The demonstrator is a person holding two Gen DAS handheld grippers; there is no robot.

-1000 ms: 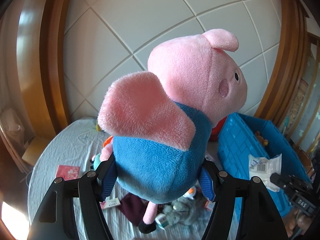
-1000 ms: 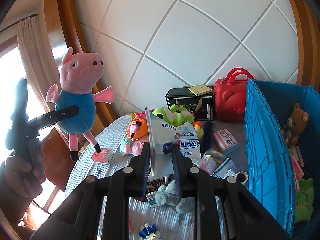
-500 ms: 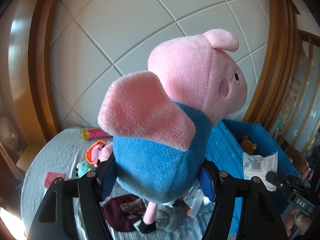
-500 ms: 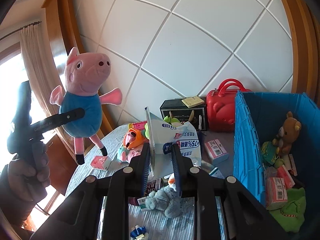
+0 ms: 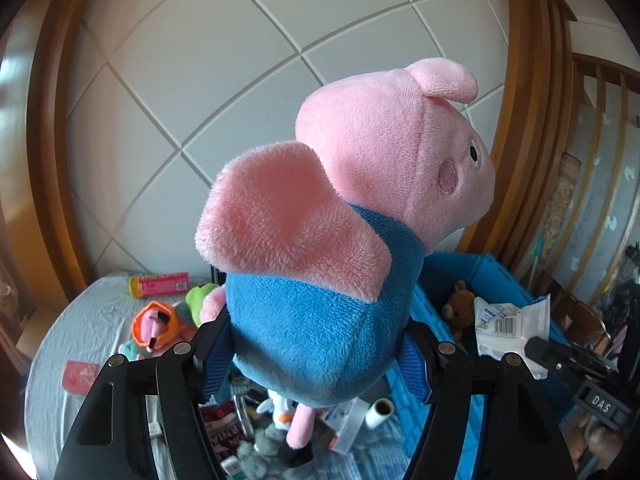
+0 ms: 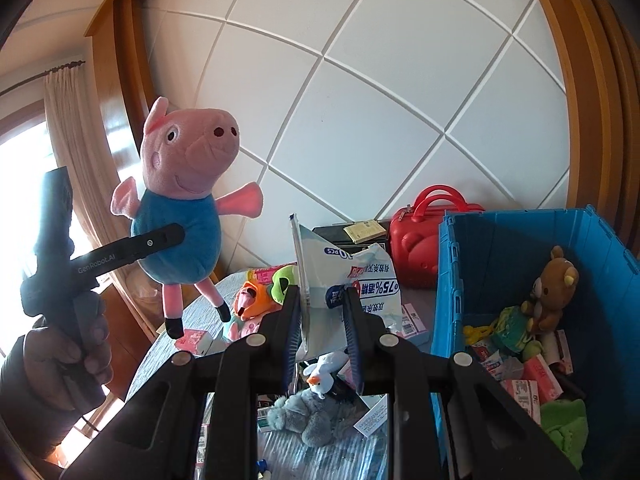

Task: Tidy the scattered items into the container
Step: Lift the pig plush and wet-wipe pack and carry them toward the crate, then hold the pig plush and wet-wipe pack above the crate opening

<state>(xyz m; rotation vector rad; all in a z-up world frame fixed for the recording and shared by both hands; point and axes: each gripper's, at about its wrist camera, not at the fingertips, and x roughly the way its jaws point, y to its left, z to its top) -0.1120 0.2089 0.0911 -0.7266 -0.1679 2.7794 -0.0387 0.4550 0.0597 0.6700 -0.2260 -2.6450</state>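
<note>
The pig plush (image 5: 320,320) sits clamped by its blue body in the left hand-held gripper (image 5: 316,356), whose jaws stand roughly half apart with the blue pads pressed into the fleece on either side; the toy is upright, head above, thin pink legs dangling below, so its long axis runs vertically across the jaws. From that gripper the blue crate (image 5: 496,272) lies ahead and to the right, its near wall just past the toy's flank in the left wrist view, and the coming move likely turns on carrying the plush rightward over that rim. The right hand-held gripper (image 6: 322,320) is nearly closed on a flat wipes packet (image 6: 360,284), a crinkled plastic pouch standing on edge between the pads; the crate (image 6: 520,264) opens immediately to its right, so the right hand seems the nearer of the two. In the right wrist view the pig plush (image 6: 180,236) hangs high at left, well apart from the crate. The crate is rigid ribbed plastic and already holds a brown bear (image 6: 552,292), small boxes and a green plush. On the cloth-covered bench (image 5: 80,320) remain a grey soft toy (image 6: 304,416), an orange one (image 5: 154,320) and a glossy red case (image 6: 424,240).
</note>
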